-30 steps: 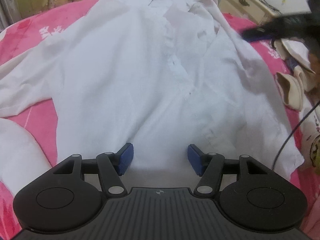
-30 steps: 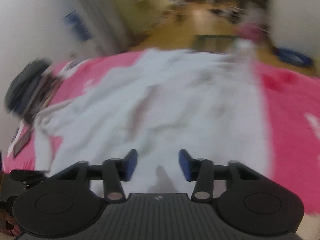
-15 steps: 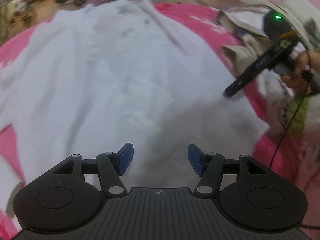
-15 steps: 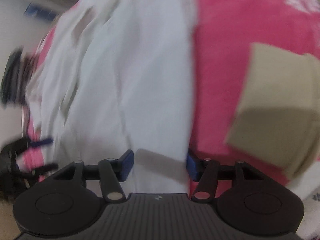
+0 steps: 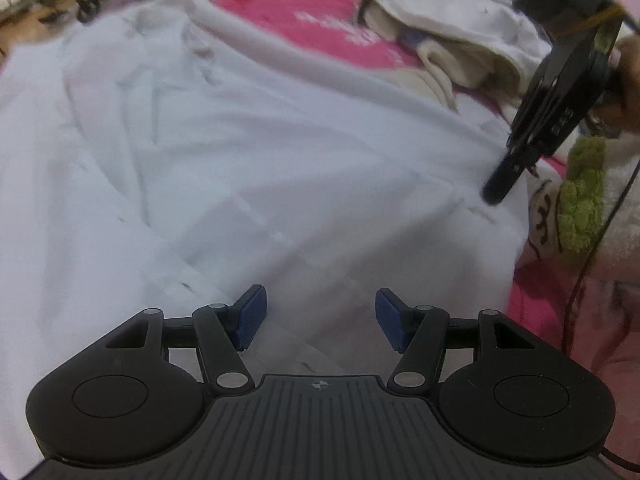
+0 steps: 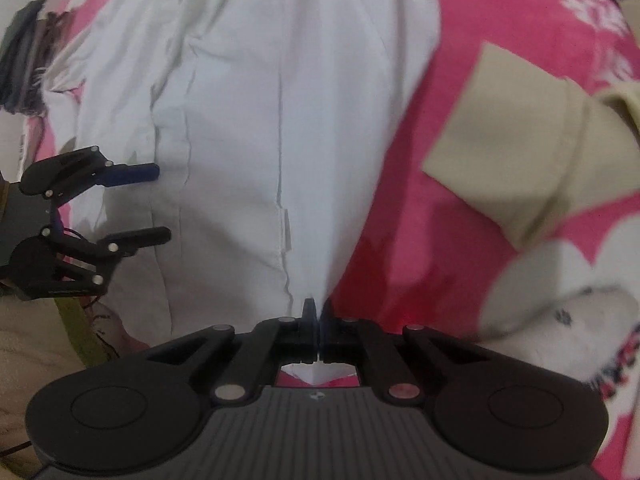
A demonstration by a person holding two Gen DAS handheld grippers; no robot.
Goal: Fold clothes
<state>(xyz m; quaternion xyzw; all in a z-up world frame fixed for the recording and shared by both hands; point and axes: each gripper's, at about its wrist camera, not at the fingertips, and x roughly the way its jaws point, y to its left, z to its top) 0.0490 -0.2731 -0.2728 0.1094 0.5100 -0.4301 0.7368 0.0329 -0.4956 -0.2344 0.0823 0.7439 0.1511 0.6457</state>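
White shirt (image 5: 280,152) is spread flat on pink bed cover (image 6: 460,220). Half second ago right claw (image 6: 316,328) was wide open over shirt edge; now it is pressed together, and shirt's bottom corner is pinched between its pads. Cloth is pulled into tight point there. Corner is caught, so fold can likely be started. Left claw (image 5: 318,318) is spread wide, as before. Nothing is held by it; it is hung just above shirt's hem. Tan cloth (image 6: 520,168) is seen beside shirt.
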